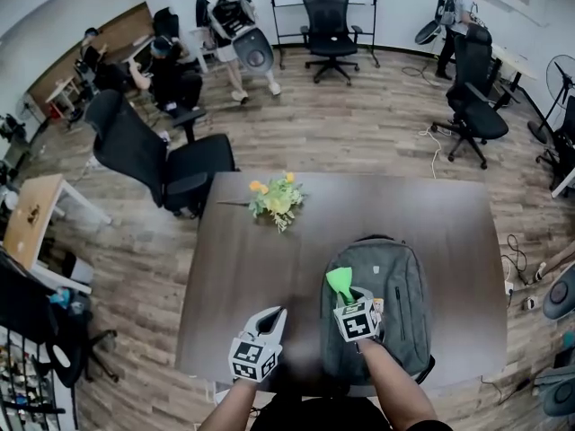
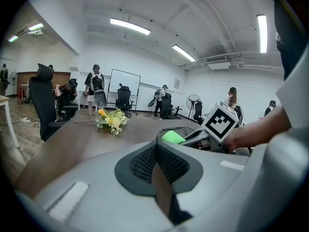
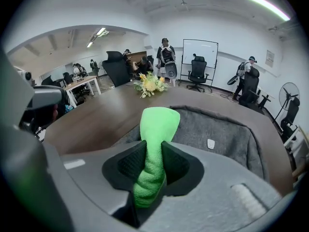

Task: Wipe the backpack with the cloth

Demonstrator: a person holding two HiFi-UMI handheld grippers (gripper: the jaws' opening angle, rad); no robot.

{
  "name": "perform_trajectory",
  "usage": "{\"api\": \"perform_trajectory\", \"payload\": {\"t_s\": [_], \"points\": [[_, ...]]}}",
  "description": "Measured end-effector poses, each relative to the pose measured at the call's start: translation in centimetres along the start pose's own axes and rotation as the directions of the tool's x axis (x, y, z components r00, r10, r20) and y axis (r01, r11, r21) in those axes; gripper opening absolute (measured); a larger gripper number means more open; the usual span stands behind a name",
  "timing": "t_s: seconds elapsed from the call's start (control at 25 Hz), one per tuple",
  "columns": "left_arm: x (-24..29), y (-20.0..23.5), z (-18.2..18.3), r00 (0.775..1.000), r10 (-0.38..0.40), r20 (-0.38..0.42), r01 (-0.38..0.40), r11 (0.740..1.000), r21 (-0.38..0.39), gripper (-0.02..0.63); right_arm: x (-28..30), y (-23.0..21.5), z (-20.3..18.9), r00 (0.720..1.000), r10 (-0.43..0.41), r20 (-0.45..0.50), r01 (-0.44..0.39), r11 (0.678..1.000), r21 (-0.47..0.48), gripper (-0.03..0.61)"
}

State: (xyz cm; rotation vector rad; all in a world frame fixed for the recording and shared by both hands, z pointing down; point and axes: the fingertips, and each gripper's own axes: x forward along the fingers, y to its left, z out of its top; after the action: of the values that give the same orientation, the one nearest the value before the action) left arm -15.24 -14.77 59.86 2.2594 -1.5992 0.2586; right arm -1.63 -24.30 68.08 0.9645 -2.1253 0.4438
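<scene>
Pinching the green cloth (image 3: 157, 124) tight between its two jaws, the right claw (image 1: 346, 296) hangs over the gray backpack (image 1: 400, 308), which lies flat on the brown table (image 1: 243, 277) near the person's edge. I cannot tell if the cloth touches the bag yet. The left claw (image 1: 274, 318) is closed with nothing in it, and it hovers over bare table just beside the bag. Some things could go wrong, I think. Only a thin fold of cloth is held, so a hard rub might pull it out of the jaws. Nothing holds the bag down, so it might slide on the smooth table when it gets pushed. If the right claw tips too low, its hard jaws might scrape the bag instead of the soft cloth. The bunch of flowers (image 1: 277, 200) sits well apart, so it looks safe. Counting up: one backpack, one cloth, one bunch of flowers, one table, and two claws.
</scene>
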Motion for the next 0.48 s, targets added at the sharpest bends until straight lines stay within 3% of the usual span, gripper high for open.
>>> {"api": "perform_trajectory", "payload": {"t_s": [0.48], "points": [[1.6, -2.4, -0.2, 0.998, -0.066, -0.018, 0.067, 0.998, 0.01, 0.02, -1.5, -5.1, -2.7, 0.994, -0.093, -0.052, 0.091, 0.995, -0.031, 0.094]]}}
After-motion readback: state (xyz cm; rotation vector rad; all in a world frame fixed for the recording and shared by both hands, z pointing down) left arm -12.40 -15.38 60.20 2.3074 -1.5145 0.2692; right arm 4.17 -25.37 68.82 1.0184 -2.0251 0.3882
